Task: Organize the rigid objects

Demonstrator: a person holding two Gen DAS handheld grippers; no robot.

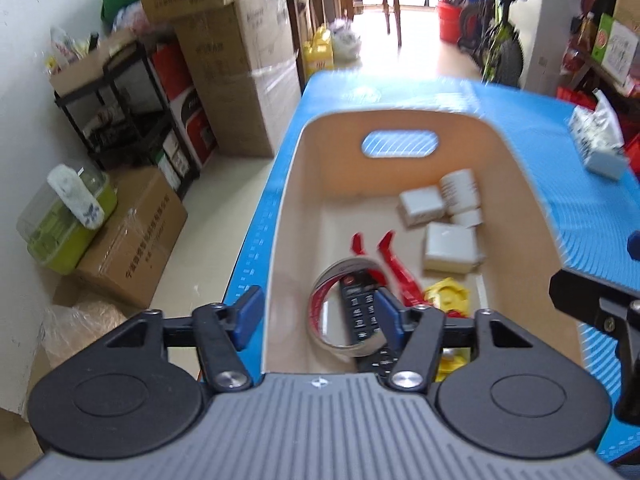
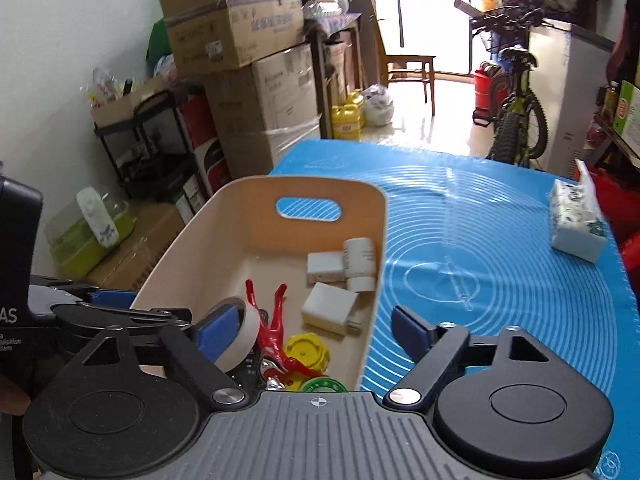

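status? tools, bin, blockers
Both tools open, nothing held: left tool, right tool. Bin holds tape roll, remote, red figure, white adapters. No blockers seen.

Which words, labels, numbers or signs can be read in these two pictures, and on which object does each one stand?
"AS": white letters, cut off by the picture's edge, on the black body of the left gripper.
Too blurred to read: print on the brown cardboard boxes, on the white cylindrical bottle in the beige plastic bin, on the black remote control, and on the yellow jug.
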